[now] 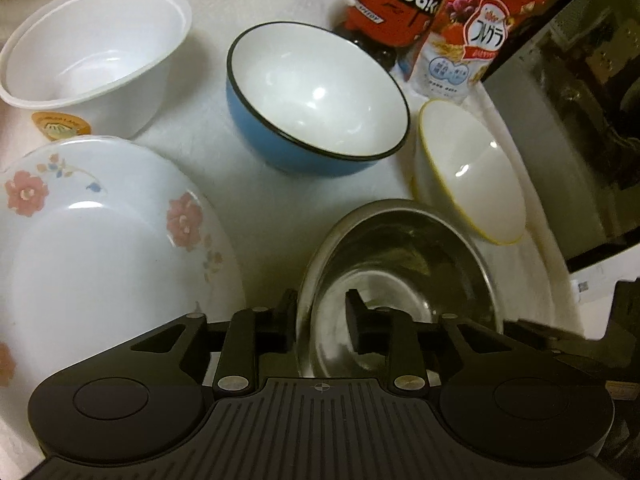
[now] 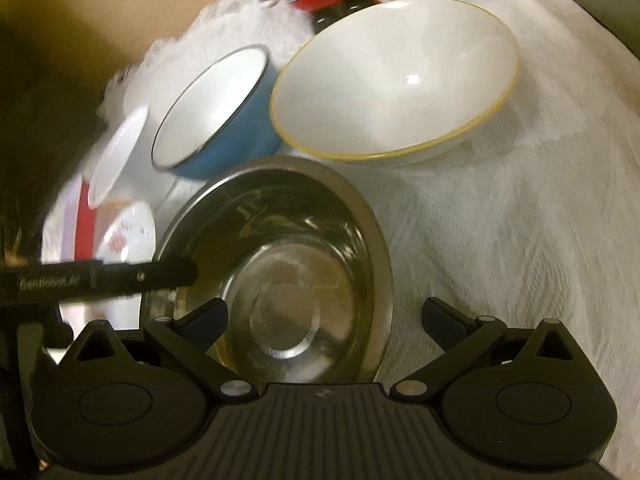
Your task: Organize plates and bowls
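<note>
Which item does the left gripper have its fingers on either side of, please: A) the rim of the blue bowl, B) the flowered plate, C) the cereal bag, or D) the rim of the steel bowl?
D: in the left wrist view the left gripper straddles the near rim of the steel bowl, one finger outside the wall and one inside, with gaps showing.

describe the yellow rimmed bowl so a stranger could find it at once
On the white cloth, look past the steel bowl, right of the blue bowl. The yellow-rimmed bowl is white, and alone has a thin yellow edge.
</note>
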Motion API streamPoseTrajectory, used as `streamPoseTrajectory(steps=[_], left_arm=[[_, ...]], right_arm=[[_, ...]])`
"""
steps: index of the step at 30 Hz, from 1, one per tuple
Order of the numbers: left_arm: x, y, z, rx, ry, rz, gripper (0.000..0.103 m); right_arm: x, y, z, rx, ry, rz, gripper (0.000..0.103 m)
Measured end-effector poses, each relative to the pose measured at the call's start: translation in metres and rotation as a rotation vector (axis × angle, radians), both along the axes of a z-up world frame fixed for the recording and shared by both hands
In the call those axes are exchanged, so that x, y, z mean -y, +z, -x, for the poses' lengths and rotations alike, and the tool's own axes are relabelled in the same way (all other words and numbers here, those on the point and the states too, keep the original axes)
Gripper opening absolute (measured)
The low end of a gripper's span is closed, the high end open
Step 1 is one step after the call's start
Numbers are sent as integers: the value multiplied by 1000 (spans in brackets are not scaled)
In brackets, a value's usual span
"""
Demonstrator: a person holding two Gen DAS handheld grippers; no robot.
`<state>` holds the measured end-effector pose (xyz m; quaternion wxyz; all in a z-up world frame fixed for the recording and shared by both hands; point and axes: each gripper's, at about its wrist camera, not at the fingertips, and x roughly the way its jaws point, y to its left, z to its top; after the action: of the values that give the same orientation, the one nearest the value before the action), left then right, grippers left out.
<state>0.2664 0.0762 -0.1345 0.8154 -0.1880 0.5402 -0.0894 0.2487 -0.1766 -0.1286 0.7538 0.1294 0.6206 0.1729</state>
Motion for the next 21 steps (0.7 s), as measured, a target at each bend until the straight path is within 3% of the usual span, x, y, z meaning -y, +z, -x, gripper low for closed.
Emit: streamPoseTrajectory(steps=[3, 7, 12, 21], left_arm=[[-1, 0, 1, -4, -7, 15, 23], [-2, 3, 6, 0, -38, 39, 21], [-17, 17, 20, 30, -28, 38, 21], [-90, 56, 64, 136, 156, 6, 21]], right_arm=[[3, 2, -2, 4, -46, -1, 97], [2, 8, -5, 47, -86, 15, 64], [-12, 22, -1, 73, -64, 81, 57], [-83, 62, -4, 166, 72, -8, 57]])
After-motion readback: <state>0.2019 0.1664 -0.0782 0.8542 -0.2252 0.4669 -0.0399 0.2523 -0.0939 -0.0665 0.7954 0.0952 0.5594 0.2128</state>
